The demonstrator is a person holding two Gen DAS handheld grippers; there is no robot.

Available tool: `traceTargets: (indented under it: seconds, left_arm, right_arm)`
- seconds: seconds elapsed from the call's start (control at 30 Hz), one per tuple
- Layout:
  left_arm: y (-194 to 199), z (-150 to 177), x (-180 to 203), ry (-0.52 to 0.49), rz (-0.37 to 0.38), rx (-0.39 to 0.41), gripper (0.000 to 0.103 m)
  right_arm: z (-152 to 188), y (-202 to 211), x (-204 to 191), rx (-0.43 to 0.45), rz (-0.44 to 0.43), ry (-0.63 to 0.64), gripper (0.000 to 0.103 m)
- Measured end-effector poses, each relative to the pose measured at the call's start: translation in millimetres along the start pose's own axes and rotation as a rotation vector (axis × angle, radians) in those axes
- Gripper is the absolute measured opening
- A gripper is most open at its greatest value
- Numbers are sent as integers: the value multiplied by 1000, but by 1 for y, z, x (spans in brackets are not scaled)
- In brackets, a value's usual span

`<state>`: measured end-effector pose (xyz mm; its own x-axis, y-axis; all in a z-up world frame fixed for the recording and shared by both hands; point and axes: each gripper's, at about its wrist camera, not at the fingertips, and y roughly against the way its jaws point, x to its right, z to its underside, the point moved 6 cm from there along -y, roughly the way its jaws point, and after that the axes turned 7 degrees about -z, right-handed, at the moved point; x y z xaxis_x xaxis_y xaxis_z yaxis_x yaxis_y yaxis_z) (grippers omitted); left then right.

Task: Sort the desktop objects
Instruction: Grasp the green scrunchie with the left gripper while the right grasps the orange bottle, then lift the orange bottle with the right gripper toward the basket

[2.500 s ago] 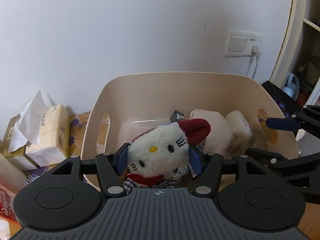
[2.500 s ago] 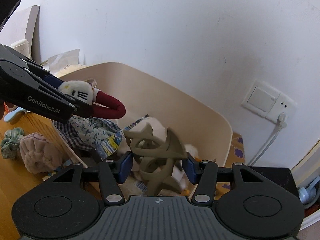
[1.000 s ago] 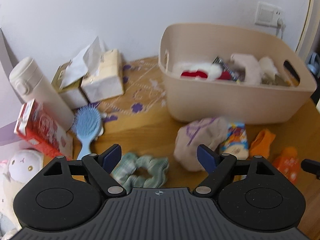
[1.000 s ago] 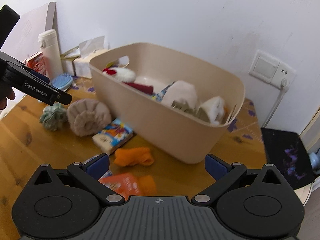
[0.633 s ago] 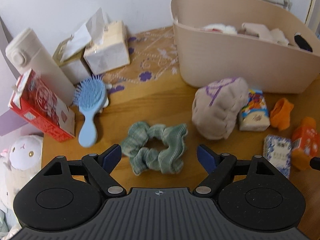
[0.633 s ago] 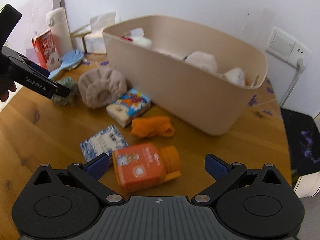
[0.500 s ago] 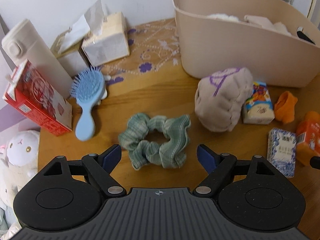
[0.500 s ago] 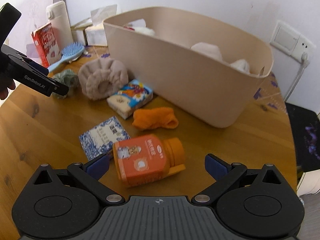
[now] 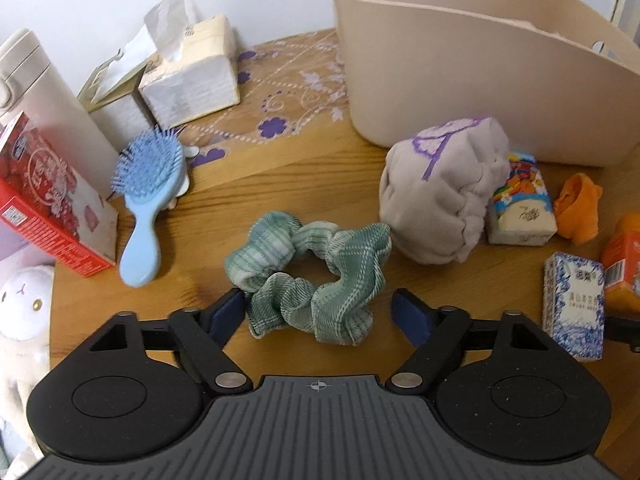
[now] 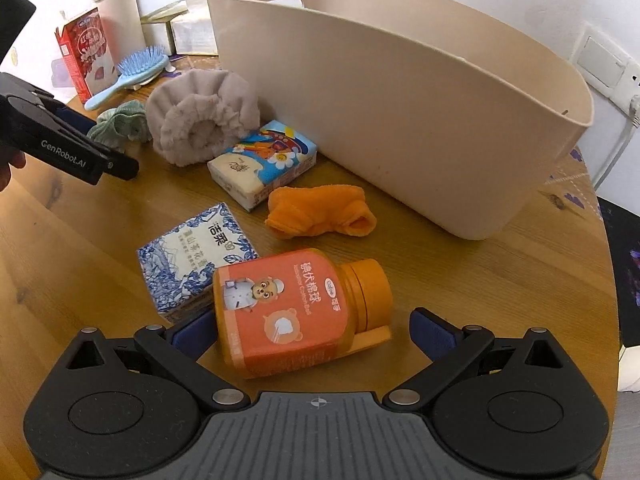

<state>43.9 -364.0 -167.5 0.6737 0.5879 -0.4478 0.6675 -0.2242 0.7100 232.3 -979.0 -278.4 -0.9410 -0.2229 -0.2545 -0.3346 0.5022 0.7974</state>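
Observation:
My left gripper (image 9: 320, 312) is open, its jaws on either side of a green striped scrunchie (image 9: 310, 276) lying on the wooden table. My right gripper (image 10: 314, 330) is open around an orange bottle (image 10: 292, 310) that lies on its side. The beige bin (image 10: 400, 112) stands behind; it also shows in the left wrist view (image 9: 472, 64). The left gripper (image 10: 68, 148) shows at the left of the right wrist view, by the scrunchie (image 10: 118, 124).
A grey plush headband (image 9: 440, 196), a cartoon tissue pack (image 10: 262, 162), a blue-white tissue pack (image 10: 192, 254) and an orange cloth (image 10: 320, 210) lie before the bin. A blue hairbrush (image 9: 146, 196), red carton (image 9: 44, 200), white flask (image 9: 40, 108) and tissue boxes (image 9: 188, 72) stand at left.
Both grippers dropped their toys in the bin, opened, drew back and came down. The left now frames the scrunchie, the right the orange bottle.

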Motion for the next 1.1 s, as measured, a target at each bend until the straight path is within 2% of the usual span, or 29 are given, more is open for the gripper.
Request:
traceTargets:
  seconds: [0.07,0.1,0.17,0.2,0.23,0.37,0.73,0.77,1.1]
  left_arm:
    - [0,-2,1,-4,30,18,60]
    - [2,-3,3,-2,32,21,57]
    - [2,-4,4,-6,36,26,47]
    - [2,-4,4,-11,37,28,44]
    - [3,-4,5,-17,37,30,36]
    - [5,-3,5,-45,43,39,24]
    - [26,11,2,-83,95,62,22]
    - [28,12,2,-88,102,70,22]
    - [58,20,-2,-99,127,115,22]
  right_arm:
    - [-1,-1,1,3,-4,0,103]
    - [-1,-1,1,9,-5,-2,101]
    - [-2,-1,2,24,-15,-7,87]
    - [-3,-1,2,25,-24,-11,86]
    - [-3,-1,2,28,-29,-16,82]
    - [-4,1,0,32,-34,-22,81]
    - [6,20,-9,68,-25,-51,79]
    - [4,23,-4,124,64,-164,79]
    - [8,52,-14,177,102,-177,79]
